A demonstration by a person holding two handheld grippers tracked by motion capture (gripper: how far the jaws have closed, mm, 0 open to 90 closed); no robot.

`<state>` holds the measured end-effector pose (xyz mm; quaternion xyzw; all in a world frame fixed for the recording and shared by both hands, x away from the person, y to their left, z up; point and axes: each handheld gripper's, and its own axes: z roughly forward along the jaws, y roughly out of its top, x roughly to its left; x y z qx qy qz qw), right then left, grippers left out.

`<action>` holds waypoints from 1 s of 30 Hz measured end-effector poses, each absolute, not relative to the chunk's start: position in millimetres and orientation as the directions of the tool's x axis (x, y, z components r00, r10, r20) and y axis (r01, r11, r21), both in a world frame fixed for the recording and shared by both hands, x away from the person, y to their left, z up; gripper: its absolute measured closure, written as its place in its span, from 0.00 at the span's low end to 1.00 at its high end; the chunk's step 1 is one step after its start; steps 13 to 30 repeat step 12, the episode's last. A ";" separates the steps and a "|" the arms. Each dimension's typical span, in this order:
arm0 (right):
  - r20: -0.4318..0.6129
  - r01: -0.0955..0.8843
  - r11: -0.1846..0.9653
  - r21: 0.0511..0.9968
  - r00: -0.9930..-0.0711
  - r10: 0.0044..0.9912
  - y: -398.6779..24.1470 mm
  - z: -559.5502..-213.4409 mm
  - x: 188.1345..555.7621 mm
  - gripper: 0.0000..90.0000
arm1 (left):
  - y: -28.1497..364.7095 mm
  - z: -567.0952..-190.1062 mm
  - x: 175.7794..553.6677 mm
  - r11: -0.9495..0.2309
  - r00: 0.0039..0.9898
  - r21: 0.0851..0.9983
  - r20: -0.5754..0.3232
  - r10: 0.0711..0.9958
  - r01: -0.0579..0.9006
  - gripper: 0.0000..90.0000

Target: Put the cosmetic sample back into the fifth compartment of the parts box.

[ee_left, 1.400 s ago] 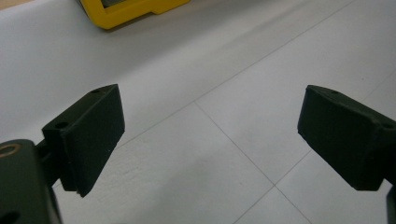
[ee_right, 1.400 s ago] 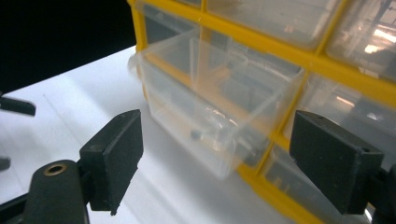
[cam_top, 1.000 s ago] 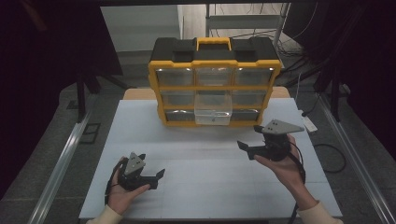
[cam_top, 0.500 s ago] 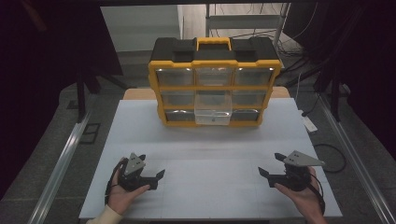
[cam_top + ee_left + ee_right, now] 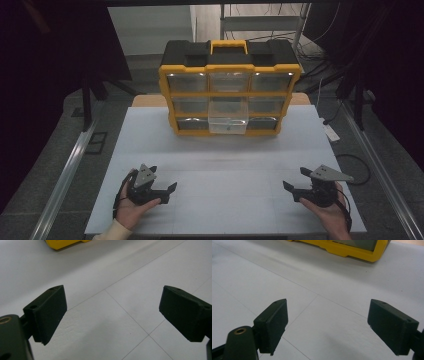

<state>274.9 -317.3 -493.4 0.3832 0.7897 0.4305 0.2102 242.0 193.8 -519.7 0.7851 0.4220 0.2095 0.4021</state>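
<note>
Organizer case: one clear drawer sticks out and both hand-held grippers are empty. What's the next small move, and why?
Probably bring the right hand-held gripper forward toward the protruding middle drawer of the organizer case. Its jaws stand open and empty, low over the white table, well short of the case.

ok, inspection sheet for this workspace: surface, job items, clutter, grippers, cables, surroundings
Surface: white table, thin seam lines across it.
Job's things: yellow and black drawer organizer upright at the far edge; its clear middle drawer is pulled out, contents cannot be told.
Clutter: nothing seen.
Grippers: left gripper and right gripper low at the near corners, both open, nothing between the jaws.
Cables: black cable loops off the table's right side; more lie behind the organizer.
Surroundings: dark room, metal rail at left, shelving frame behind.
</note>
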 end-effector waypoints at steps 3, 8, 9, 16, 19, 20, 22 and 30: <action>-0.006 0.425 0.342 0.838 -0.620 0.785 -316.8 -494.6 275.2 0.19 | 193.3 -519.6 242.8 -0.319 0.556 0.809 -0.011 0.831 0.493 0.09; -0.021 0.416 0.362 0.834 -0.633 0.774 -315.1 -497.7 276.3 0.19 | 192.1 -519.8 244.1 -0.324 0.558 0.807 -0.008 0.830 0.494 0.09; -0.023 0.414 0.363 0.835 -0.633 0.774 -315.0 -497.9 276.7 0.19 | 192.1 -519.6 243.9 -0.325 0.556 0.807 -0.006 0.831 0.494 0.09; -0.024 0.414 0.365 0.834 -0.633 0.774 -314.6 -499.0 277.9 0.19 | 192.4 -519.1 243.5 -0.320 0.550 0.807 -0.007 0.835 0.496 0.09; -0.024 0.414 0.365 0.834 -0.633 0.774 -314.6 -499.0 277.9 0.19 | 192.4 -519.1 243.5 -0.320 0.550 0.807 -0.007 0.835 0.496 0.09; -0.024 0.414 0.365 0.834 -0.633 0.774 -314.6 -499.0 277.9 0.19 | 192.4 -519.1 243.5 -0.320 0.550 0.807 -0.007 0.835 0.496 0.09; -0.024 0.414 0.365 0.834 -0.633 0.774 -314.6 -499.0 277.9 0.19 | 192.4 -519.1 243.5 -0.320 0.550 0.807 -0.007 0.835 0.496 0.09; -0.024 0.414 0.365 0.834 -0.633 0.774 -314.6 -499.0 277.9 0.19 | 192.4 -519.1 243.5 -0.320 0.550 0.807 -0.007 0.835 0.496 0.09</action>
